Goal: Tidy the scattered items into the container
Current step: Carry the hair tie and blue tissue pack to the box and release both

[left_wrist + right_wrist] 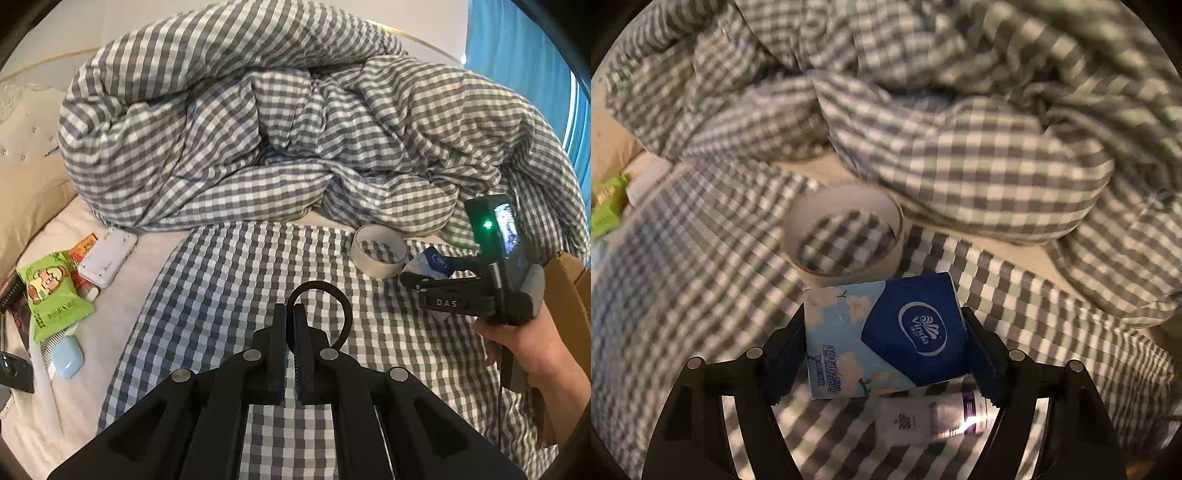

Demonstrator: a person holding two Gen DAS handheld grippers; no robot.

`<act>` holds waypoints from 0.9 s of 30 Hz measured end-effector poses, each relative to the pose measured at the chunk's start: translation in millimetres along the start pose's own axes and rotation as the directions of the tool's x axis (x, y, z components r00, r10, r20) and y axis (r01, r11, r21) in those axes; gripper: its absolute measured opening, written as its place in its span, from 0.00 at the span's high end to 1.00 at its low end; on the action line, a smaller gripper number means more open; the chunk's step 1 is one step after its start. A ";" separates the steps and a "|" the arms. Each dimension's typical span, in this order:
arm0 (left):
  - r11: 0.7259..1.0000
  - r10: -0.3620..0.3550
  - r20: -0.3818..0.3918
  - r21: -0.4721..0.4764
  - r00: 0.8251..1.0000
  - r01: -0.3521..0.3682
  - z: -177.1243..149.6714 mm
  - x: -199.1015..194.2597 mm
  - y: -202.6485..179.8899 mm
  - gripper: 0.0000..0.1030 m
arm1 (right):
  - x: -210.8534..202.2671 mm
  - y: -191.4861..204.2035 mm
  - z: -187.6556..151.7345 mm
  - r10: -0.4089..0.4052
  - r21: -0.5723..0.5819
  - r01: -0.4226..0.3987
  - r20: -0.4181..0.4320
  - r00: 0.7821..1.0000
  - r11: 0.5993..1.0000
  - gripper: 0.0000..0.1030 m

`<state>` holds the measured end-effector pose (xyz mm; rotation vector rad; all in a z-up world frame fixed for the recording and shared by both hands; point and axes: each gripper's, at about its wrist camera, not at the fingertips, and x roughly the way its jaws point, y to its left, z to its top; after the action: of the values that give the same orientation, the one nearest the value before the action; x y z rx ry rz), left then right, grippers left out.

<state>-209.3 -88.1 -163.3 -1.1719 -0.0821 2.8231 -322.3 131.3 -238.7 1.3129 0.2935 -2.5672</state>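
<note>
A crumpled grey-and-white checked duvet (258,122) is heaped across the bed (155,243) well beyond both sets of fingers, with a flat spread of the same checked cloth (236,280) lying directly under them. At the far right edge of the left wrist view, behind the person's hand (517,350), a brown cardboard box (570,280) shows only one corner; what is in it cannot be told.

The right gripper (886,347) points down over a blue and pale-blue tissue packet with a white oval logo (886,339). The packet sits between the two fingers (786,354), which reach both of its side edges; whether they truly press on it cannot be told. Just beyond the fingertips stands a white tape roll (846,232), its open centre showing the checked cloth. Below the packet, nearer the gripper's body, lies a white tube with a purple band (934,417).

The left gripper (290,314) has its fingers closed together on a thin black ring (345,306) that loops out to the right of the tips.

Far to the left of these fingers, on the cream sheet, lie a green snack packet (55,295), a white flat rectangular device (107,258) and a pale-blue small rounded case (68,358).
</note>
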 end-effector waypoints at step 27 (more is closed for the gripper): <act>0.988 -0.137 0.236 0.107 0.962 0.115 24.9 -174.2 -153.6 0.97 | -347.3 -60.0 -69.6 -0.122 0.181 0.047 0.430 0.895 0.982 0.26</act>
<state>-95.8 47.3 -10.5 -0.7701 -0.0396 2.8084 -90.5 250.9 8.3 0.7351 0.0503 -2.9209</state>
